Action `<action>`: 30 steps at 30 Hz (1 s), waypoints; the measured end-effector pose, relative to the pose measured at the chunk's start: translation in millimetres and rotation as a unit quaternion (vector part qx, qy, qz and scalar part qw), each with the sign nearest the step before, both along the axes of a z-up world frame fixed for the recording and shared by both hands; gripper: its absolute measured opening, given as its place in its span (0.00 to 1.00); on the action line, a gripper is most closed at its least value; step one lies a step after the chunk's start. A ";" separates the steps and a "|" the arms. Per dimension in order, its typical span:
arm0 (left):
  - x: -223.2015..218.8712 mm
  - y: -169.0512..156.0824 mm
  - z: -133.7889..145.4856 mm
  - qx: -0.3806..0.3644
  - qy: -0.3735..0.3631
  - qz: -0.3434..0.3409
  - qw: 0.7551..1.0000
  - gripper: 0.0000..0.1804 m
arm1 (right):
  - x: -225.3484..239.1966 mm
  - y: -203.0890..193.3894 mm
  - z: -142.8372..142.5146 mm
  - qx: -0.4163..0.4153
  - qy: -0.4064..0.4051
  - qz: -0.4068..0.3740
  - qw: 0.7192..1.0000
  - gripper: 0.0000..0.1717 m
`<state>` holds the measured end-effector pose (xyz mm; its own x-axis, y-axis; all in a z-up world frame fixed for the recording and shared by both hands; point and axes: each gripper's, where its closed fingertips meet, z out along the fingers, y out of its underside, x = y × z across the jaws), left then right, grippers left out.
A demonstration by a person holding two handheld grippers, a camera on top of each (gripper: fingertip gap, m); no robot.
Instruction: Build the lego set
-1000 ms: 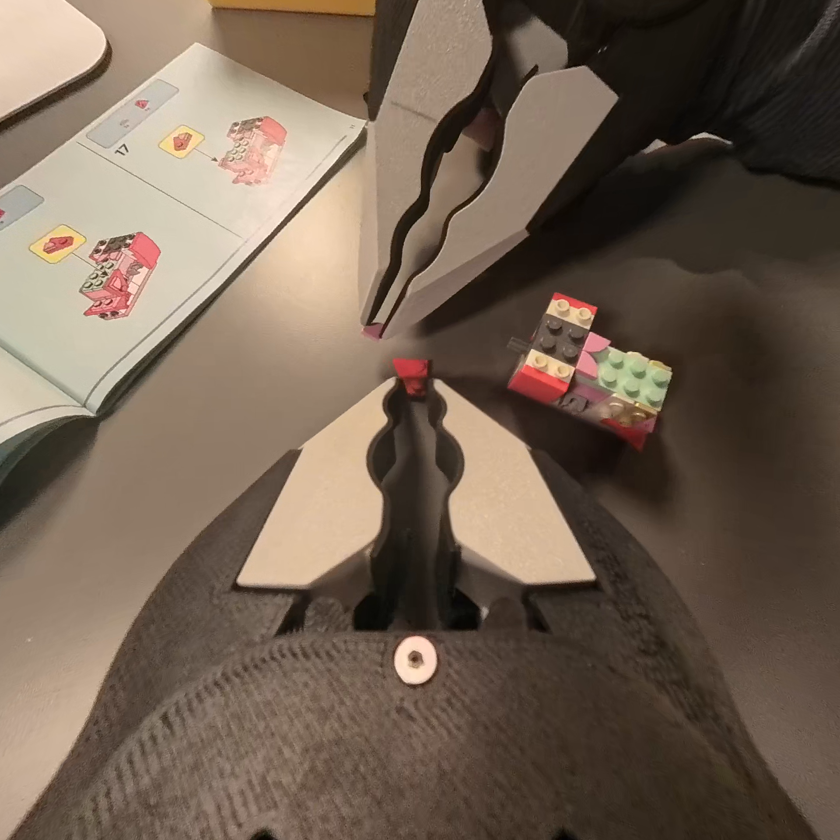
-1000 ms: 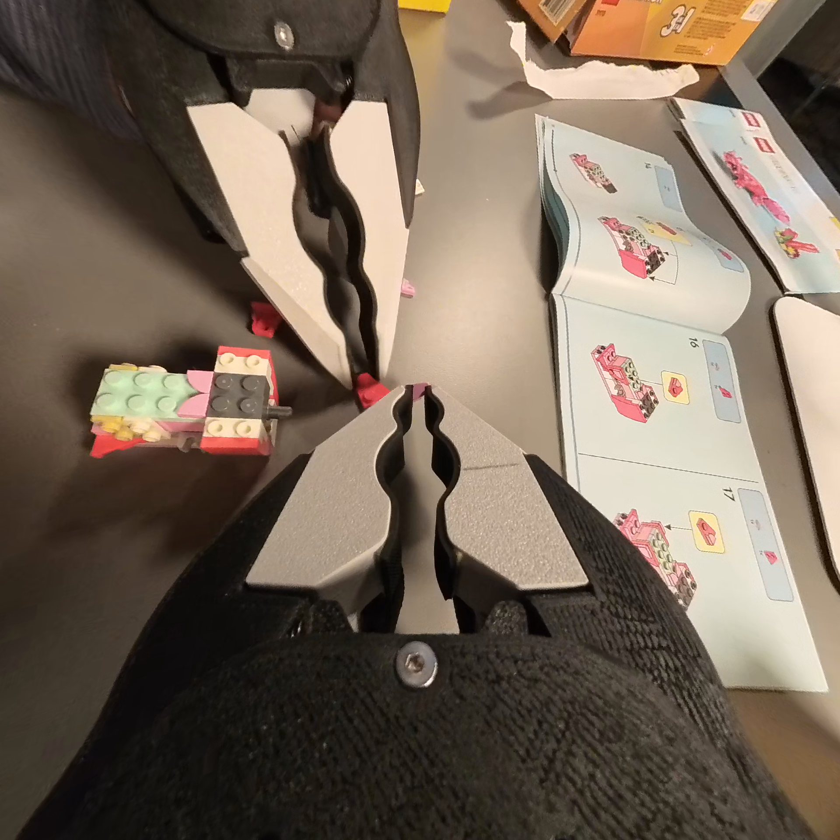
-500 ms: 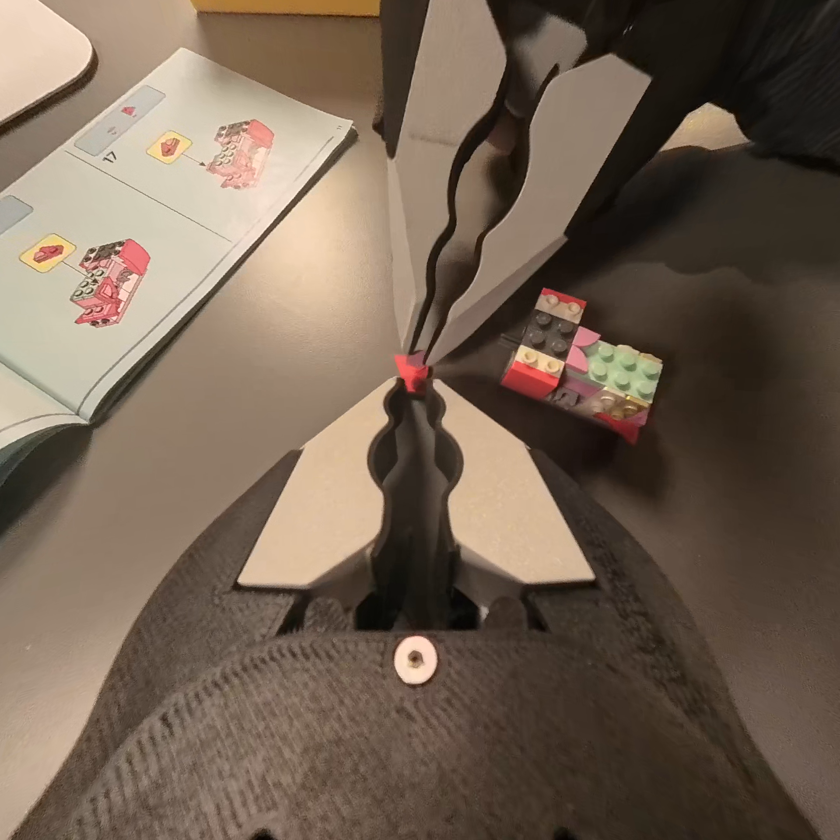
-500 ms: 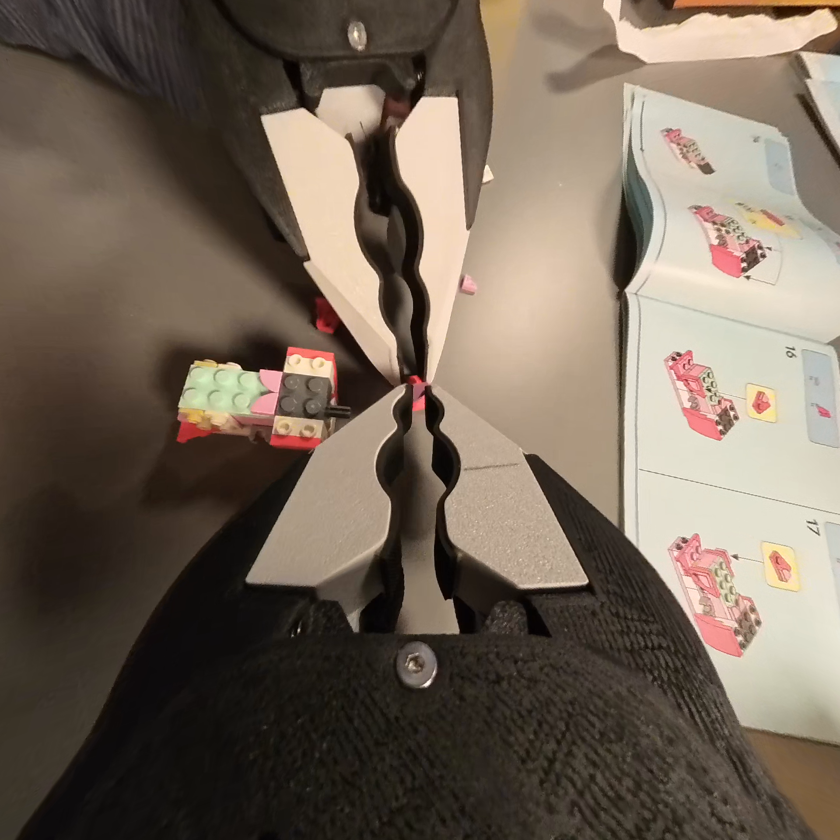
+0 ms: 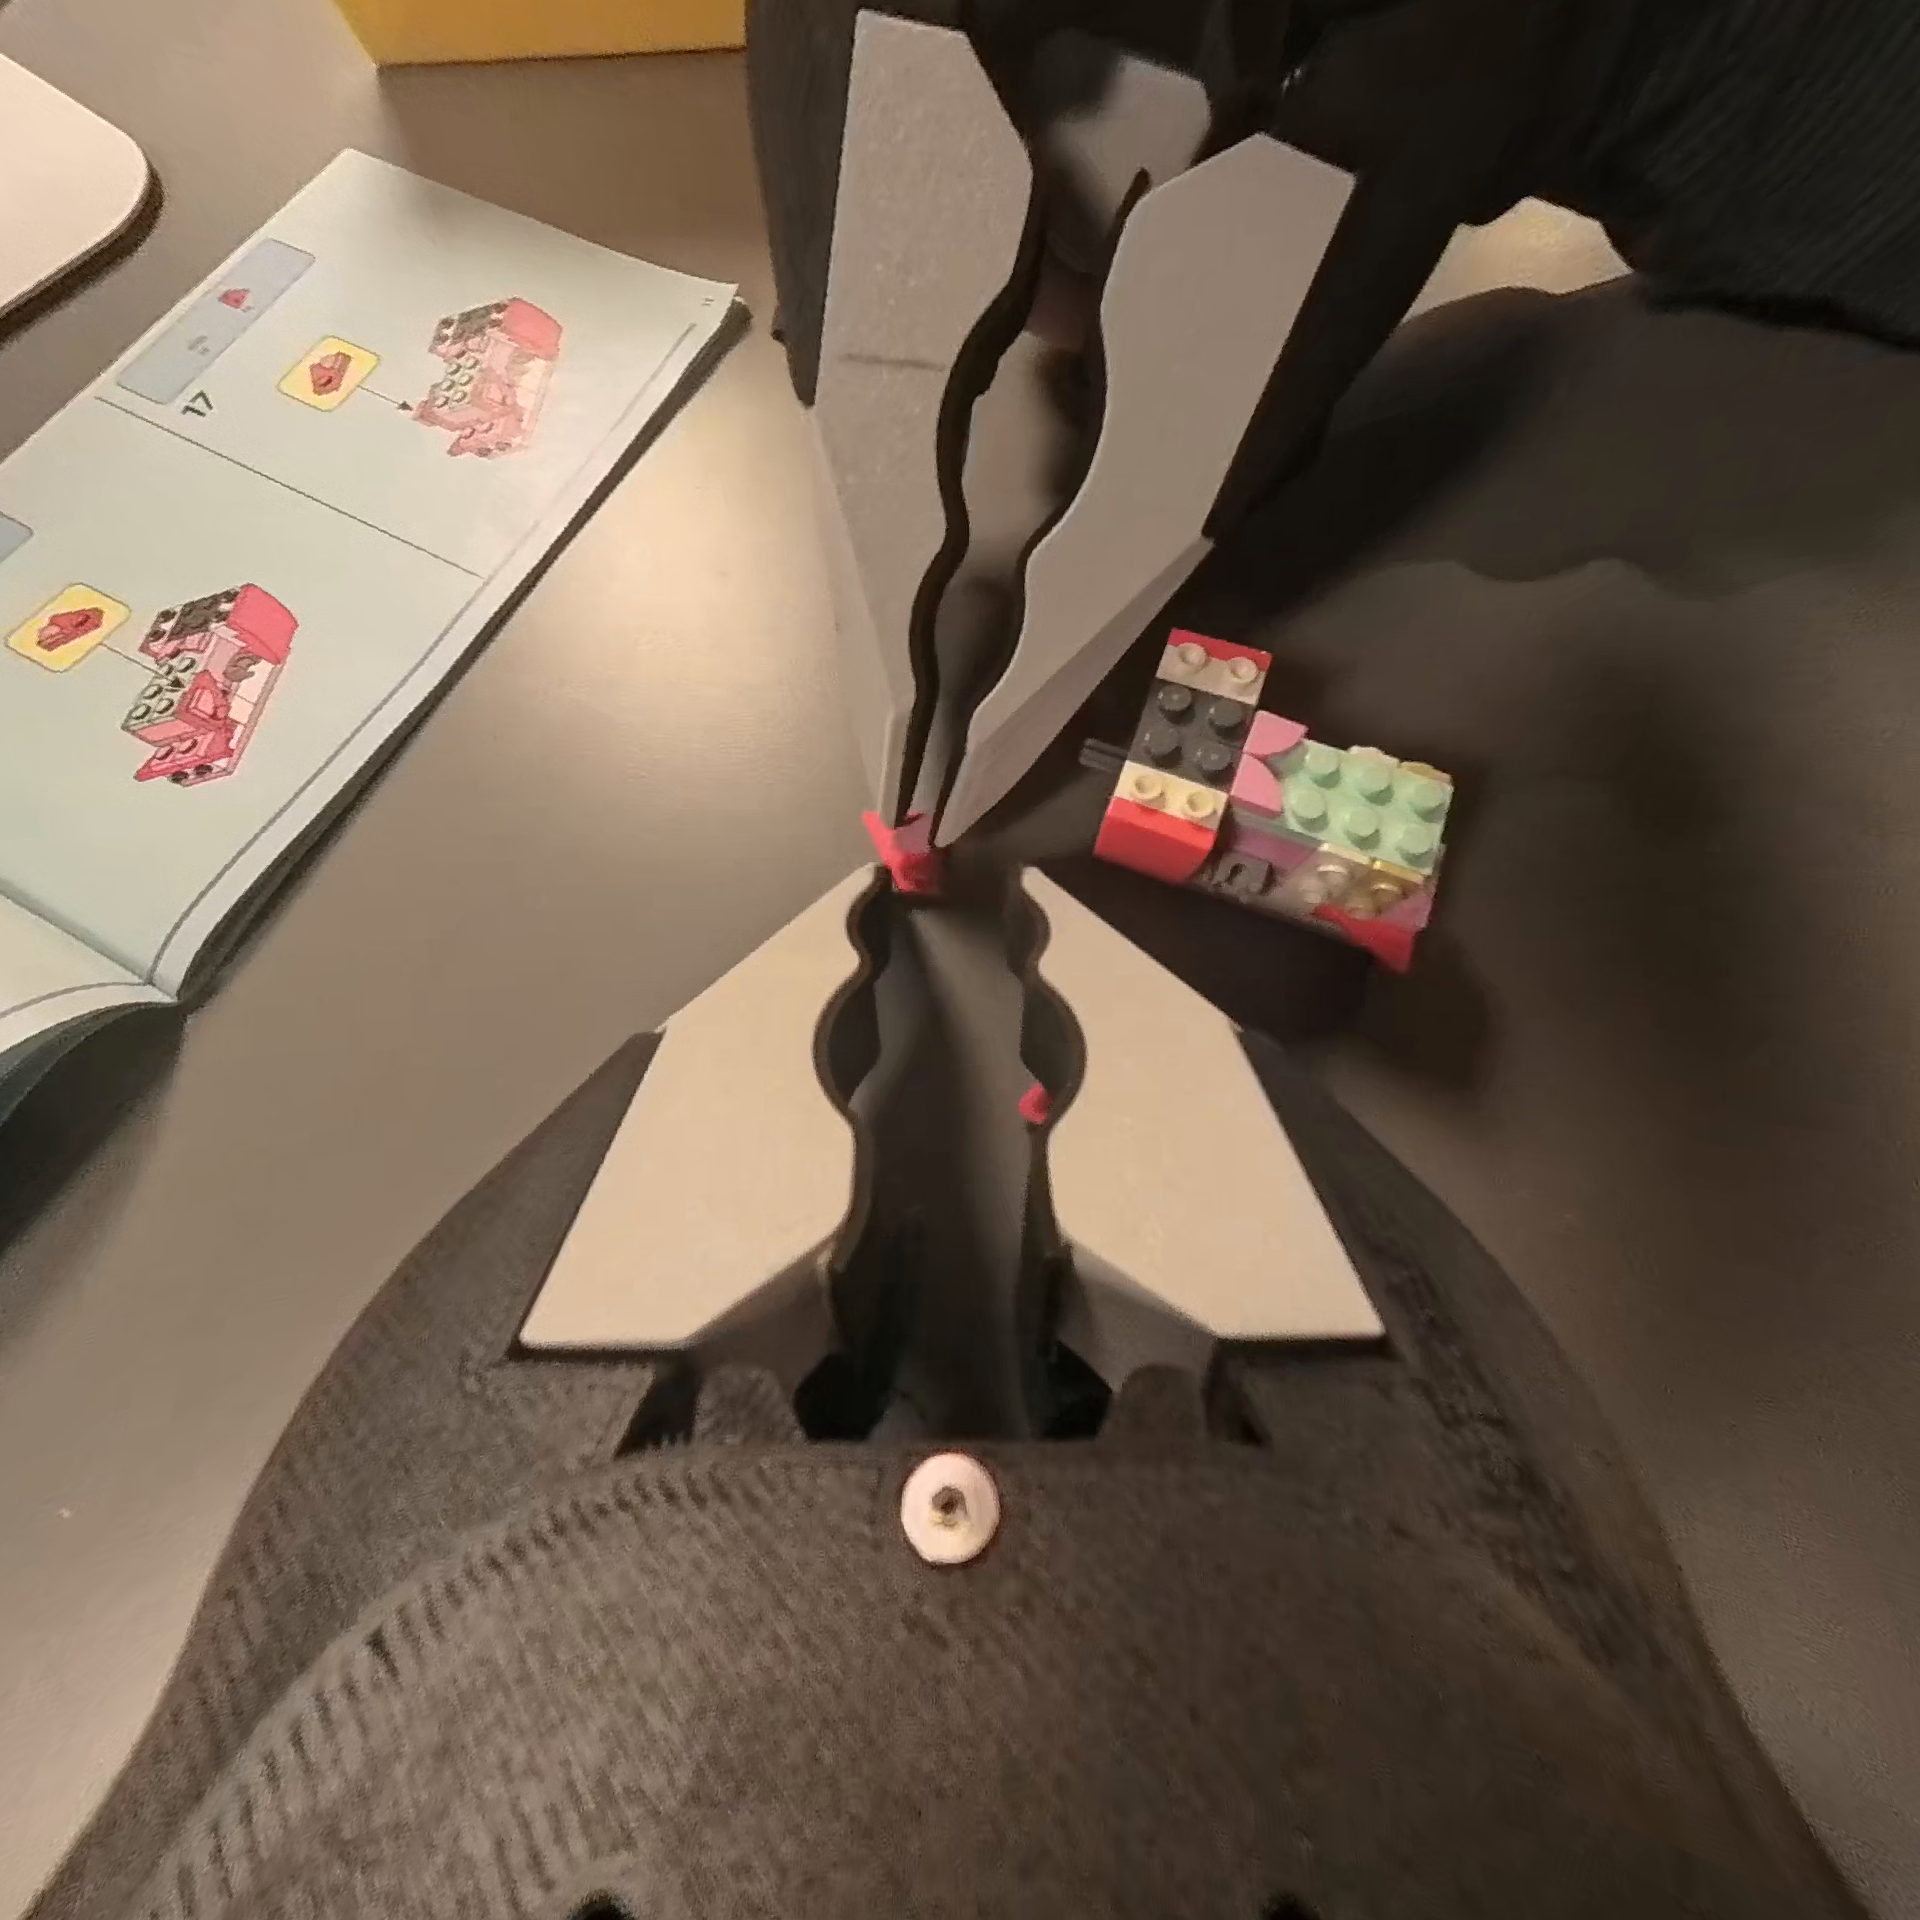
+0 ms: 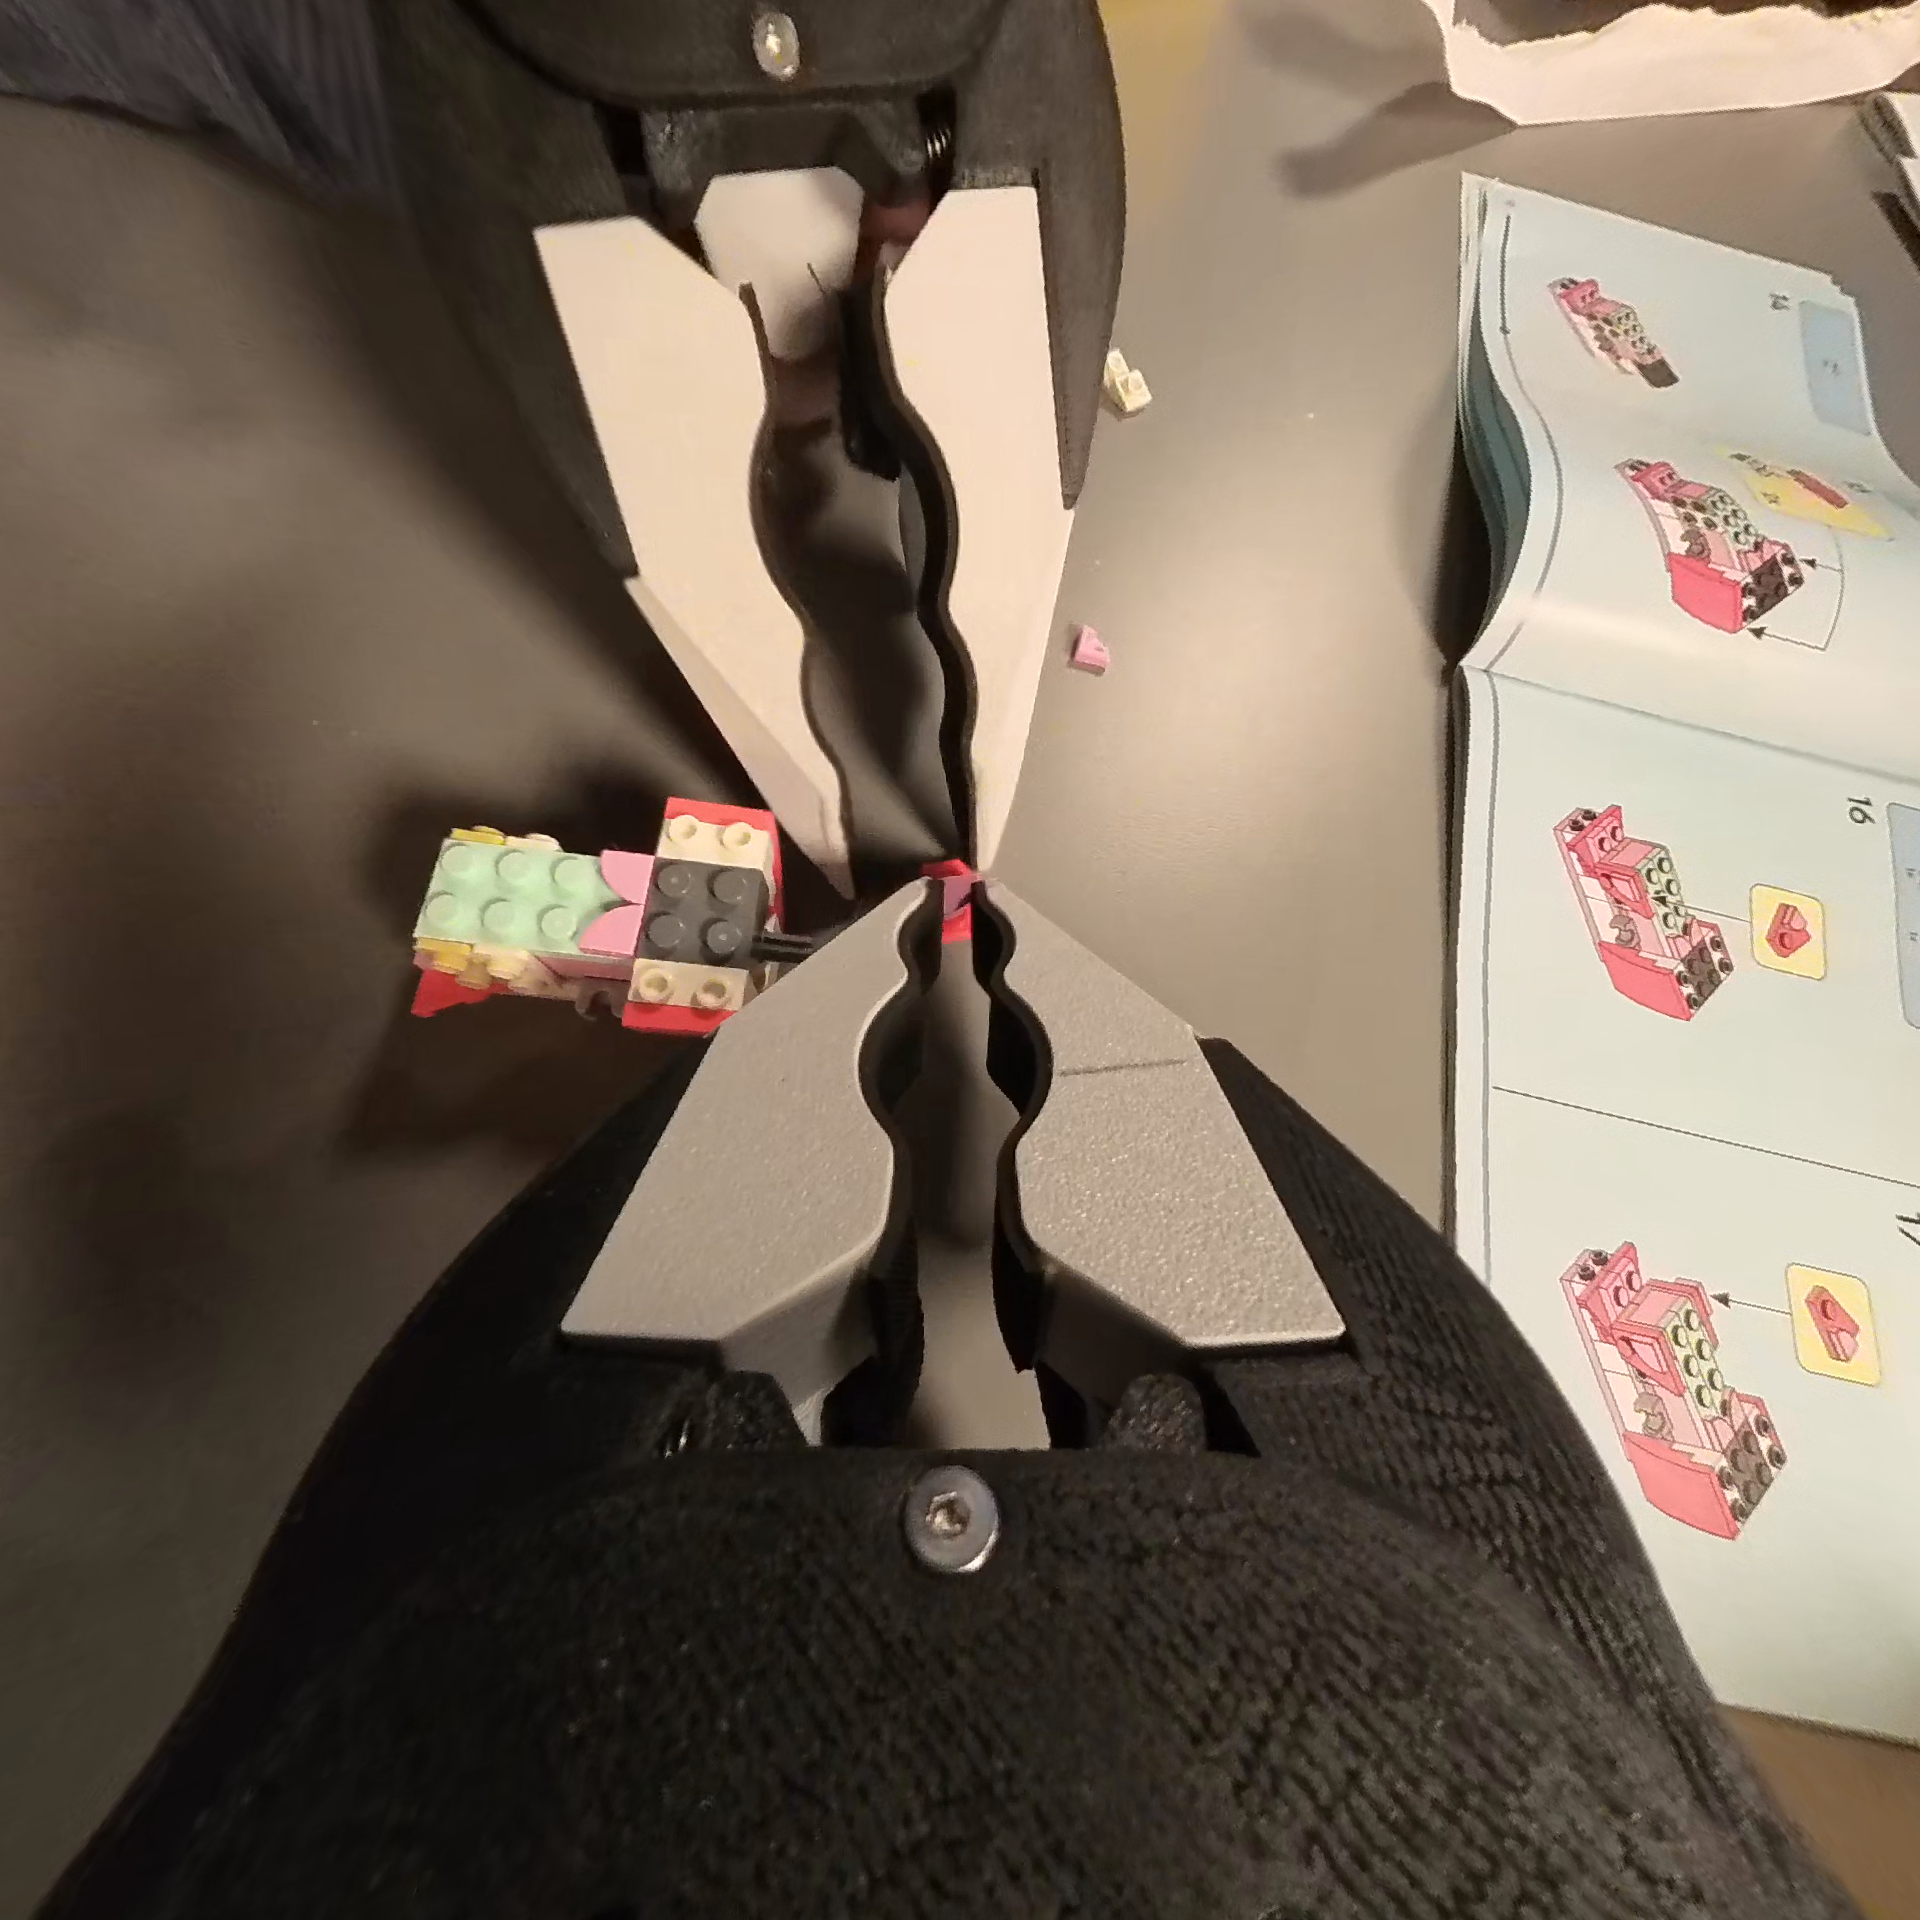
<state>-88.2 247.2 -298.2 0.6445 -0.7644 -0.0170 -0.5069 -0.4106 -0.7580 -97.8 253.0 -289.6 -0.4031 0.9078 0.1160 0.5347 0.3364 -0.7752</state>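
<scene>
**Two grippers met tip to tip over a small red brick**

A dark table top (image 6: pixel 1226 727) is seen in both views, with most bare room on the side away from the booklet. An open instruction booklet (image 6: pixel 1683 935) is laid along one edge; in the right wrist view its pages run down the whole right side, while the left wrist view shows only one corner of it (image 5: pixel 312 499). A torn sheet of white paper (image 6: pixel 1662 52) and two loose small pieces, one cream (image 6: pixel 1127 379) and one pink (image 6: pixel 1091 649), are shown only by the right wrist view. A yellow box edge (image 5: pixel 551 26) and a pale rounded pad (image 5: pixel 52 218) are shown only by the left wrist view.

A partly built brick model (image 5: pixel 1278 800), with mint, black, cream and red parts, is set on the table just beside the meeting fingertips, touched by neither.

The right gripper (image 5: pixel 914 821) is pressed together on a small red brick (image 5: pixel 902 850), a purple piece being seen at its tips in its own view. The left gripper (image 5: pixel 948 883) is spread, with a gap visible beside the brick, which is met by only one fingertip.
</scene>
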 end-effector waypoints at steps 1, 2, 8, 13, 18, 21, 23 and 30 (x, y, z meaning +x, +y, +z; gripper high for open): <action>-0.7 -0.4 -0.1 -0.002 -0.001 0.000 1.000 0.12 | -0.4 -0.2 0.6 0.000 0.001 0.001 1.000 0.02; -1.2 -0.4 -0.2 -0.004 -0.003 0.001 1.000 0.13 | -0.9 -0.5 1.0 0.001 0.003 0.001 1.000 0.02; -1.5 -0.2 -0.2 -0.005 -0.004 0.002 1.000 0.13 | -2.0 -2.3 0.9 0.002 0.002 0.008 1.000 0.02; -1.5 -0.2 -0.3 -0.005 -0.003 0.003 1.000 0.13 | -3.2 -3.7 0.5 0.000 0.002 0.011 1.000 0.02; -1.5 -0.1 -0.3 -0.005 -0.003 0.003 1.000 0.13 | -4.4 -3.9 -0.5 0.000 0.001 0.012 1.000 0.02; -1.5 -0.1 -0.3 -0.005 -0.003 0.003 1.000 0.13 | -4.3 -3.5 -0.5 0.001 0.002 0.012 1.000 0.02; -1.6 -0.1 -0.3 -0.005 -0.003 0.003 1.000 0.13 | -4.4 -3.4 -0.8 0.001 0.003 0.012 1.000 0.02; -1.5 -0.2 -0.2 -0.005 -0.003 0.003 1.000 0.13 | -4.3 -3.0 -3.3 0.002 0.001 0.011 1.000 0.03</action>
<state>-89.8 247.0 -298.4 0.6490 -0.7608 -0.0044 -0.4992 -0.4215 -0.7571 -102.1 250.0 -292.9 -0.4232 0.8980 0.1203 0.5249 0.3513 -0.7753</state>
